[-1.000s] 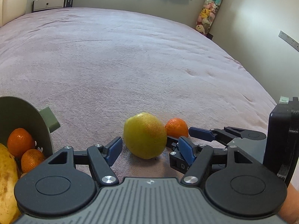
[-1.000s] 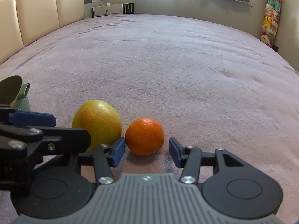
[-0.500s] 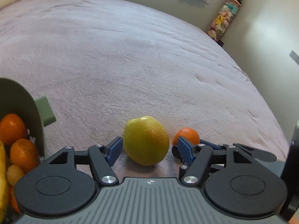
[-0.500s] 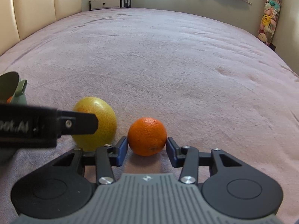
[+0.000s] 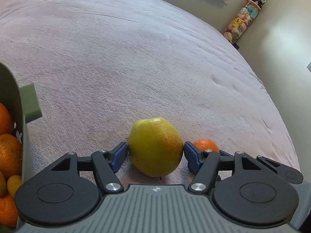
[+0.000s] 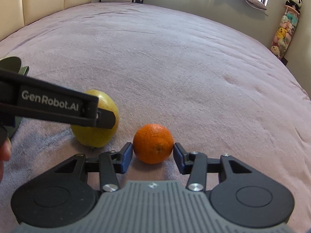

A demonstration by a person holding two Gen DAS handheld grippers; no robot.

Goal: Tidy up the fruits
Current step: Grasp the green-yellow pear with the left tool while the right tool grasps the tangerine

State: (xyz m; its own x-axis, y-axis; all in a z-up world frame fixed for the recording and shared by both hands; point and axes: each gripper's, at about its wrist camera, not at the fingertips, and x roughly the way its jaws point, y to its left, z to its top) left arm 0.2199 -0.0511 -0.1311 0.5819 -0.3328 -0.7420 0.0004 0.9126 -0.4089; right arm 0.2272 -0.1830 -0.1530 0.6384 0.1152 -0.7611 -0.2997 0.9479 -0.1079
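A large yellow-green fruit (image 5: pixel 155 147) lies on the pink bedspread. My left gripper (image 5: pixel 155 149) straddles it, and both blue pads touch its sides. Just right of it sits a small orange (image 6: pixel 153 143), whose top peeks out behind the left gripper's right finger (image 5: pixel 191 156) as the orange (image 5: pixel 206 144). My right gripper (image 6: pixel 153 149) is shut on that orange, a pad pressing each side. Both fruits rest on the bed. The left gripper's black body (image 6: pixel 58 104) crosses the right wrist view and hides part of the yellow-green fruit (image 6: pixel 101 136).
A green bowl (image 5: pixel 11 97) with a side handle stands at the left, holding several oranges (image 5: pixel 9 151) and yellow fruit. Its rim shows as the bowl (image 6: pixel 10 64) in the right wrist view. The pink bedspread (image 6: pixel 175 58) stretches far ahead. A stack of plush toys (image 5: pixel 241 21) stands in the corner.
The left gripper dropped and moved in around the yellow-green fruit, its jaws narrowing until the pads touch. The right gripper's jaws closed from a gap onto the orange.
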